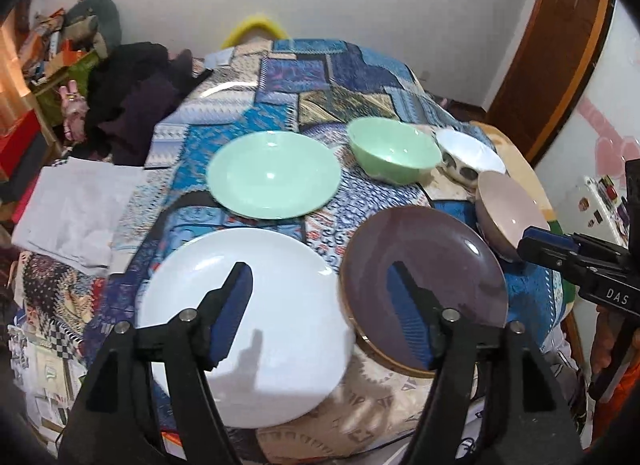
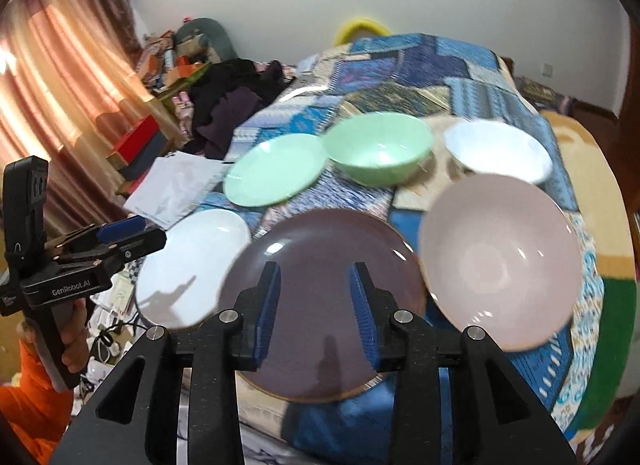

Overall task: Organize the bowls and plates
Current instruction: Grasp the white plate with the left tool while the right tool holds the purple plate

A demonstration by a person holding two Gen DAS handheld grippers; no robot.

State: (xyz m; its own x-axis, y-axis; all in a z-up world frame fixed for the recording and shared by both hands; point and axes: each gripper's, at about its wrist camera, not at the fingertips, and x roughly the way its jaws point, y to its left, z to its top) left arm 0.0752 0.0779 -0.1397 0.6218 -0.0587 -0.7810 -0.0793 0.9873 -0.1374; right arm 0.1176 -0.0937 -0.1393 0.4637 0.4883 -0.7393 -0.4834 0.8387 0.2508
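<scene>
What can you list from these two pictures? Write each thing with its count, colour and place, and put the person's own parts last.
plates: 3; white near left, purple-brown near middle, green behind the white one
bowls: 3; green far middle, white to its right, pink near right
patchwork cloth: 1, mostly blue, under all the dishes
dark clothes: a heap, black and purple, far left
pale folded sheet: 1, whitish, left of the plates
curtain: 1, orange-pink, far left
left tongs: 1, black with blue pads, open, empty, over the white and purple-brown plates
right tongs: 1, same colours, open, empty, over the purple-brown plate
orange sleeve: seen beneath the left tongs
</scene>
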